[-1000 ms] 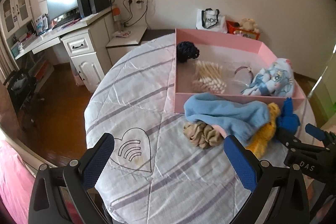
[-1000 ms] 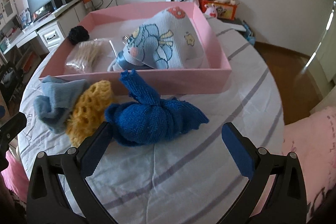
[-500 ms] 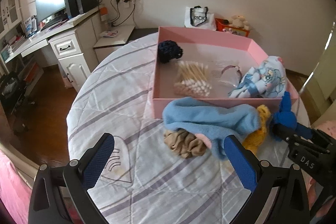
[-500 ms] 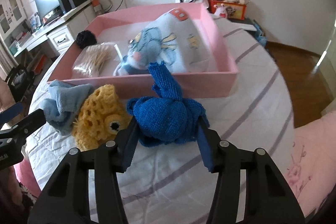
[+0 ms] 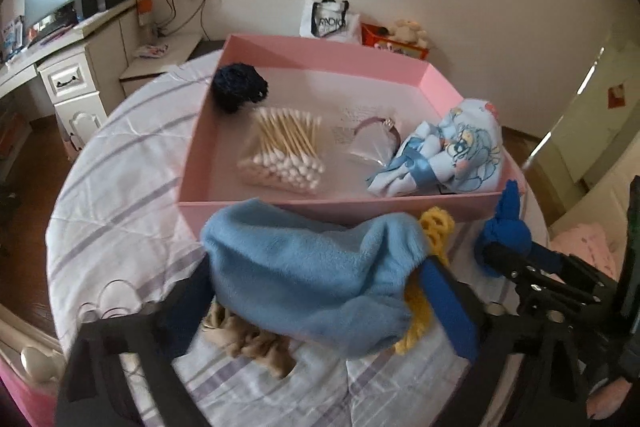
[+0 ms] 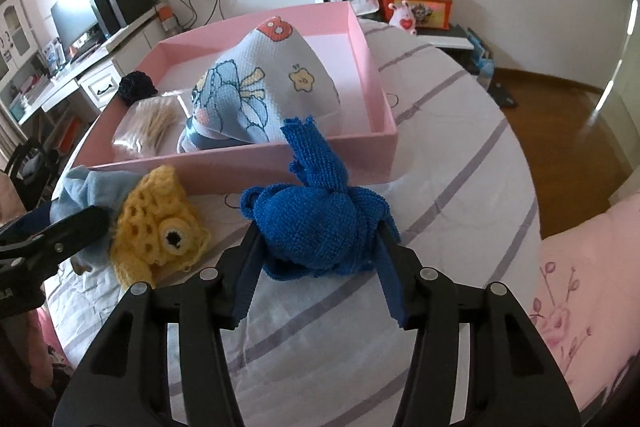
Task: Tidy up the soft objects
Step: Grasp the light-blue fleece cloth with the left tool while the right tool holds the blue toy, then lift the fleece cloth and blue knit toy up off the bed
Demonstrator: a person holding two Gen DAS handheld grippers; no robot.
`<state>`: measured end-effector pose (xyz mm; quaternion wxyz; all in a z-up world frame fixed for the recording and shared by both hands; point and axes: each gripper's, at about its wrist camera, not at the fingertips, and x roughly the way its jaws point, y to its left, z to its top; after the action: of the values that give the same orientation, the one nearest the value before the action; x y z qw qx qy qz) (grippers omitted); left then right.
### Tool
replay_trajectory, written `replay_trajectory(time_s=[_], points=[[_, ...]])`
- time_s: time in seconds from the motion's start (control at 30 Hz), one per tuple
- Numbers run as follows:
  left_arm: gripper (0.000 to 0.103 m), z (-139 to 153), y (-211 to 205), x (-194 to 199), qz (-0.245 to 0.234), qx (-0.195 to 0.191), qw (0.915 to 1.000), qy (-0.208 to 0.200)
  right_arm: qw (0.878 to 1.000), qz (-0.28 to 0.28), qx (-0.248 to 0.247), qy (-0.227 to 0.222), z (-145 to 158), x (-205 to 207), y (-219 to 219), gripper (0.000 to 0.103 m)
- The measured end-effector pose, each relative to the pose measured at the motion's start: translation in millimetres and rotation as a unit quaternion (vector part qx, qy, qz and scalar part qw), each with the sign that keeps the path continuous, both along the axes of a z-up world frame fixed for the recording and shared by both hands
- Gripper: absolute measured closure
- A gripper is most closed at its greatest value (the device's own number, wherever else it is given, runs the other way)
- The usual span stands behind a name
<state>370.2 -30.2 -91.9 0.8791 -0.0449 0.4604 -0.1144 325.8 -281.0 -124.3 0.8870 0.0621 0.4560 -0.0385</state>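
My right tongs (image 6: 320,247) pinch the blue knit bundle (image 6: 316,223) and my left tongs (image 5: 320,291) clamp the pale blue sock (image 5: 312,267), both just before the pink box (image 5: 400,205), ready for lifting in.

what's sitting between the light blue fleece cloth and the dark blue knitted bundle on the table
The yellow crocheted toy lies between the light blue fleece cloth and the dark blue knitted bundle, clearest in the right wrist view.

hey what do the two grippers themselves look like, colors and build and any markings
Both match. The right gripper has a black plastic frame with triangular cut-outs, silver pivot screws, and two fingers lined with blue textured pads. The left gripper shows the same black frame and blue pads. No cables, sleeves or readable markings show on either.
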Motion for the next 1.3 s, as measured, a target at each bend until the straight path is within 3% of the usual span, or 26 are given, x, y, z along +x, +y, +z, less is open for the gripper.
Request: replay_trajectory(time_s=[0.03,0.13,0.3,0.93,1.3], points=[[0.037,-2,-1,4,0.001,0.003,1.0,0.004,1.0,0.0,0.0,0.0,-1,1,0,0.051],[0.059,-8,-4,10,0.002,0.018,0.9998,0.006,1.0,0.0,0.001,0.0,-2,3,0,0.051],[0.077,-8,-2,10,0.01,0.013,0.9999,0.003,1.0,-0.002,0.0,0.001,-2,2,1,0.05],[0.08,30,12,-36,0.025,0.02,0.9991,-0.026,0.999,0.012,-0.005,-0.035,30,-28,18,0.051],[0.08,71,25,-96,0.036,0.018,0.9965,-0.073,0.995,0.03,-0.018,-0.091,72,-72,38,0.051]])
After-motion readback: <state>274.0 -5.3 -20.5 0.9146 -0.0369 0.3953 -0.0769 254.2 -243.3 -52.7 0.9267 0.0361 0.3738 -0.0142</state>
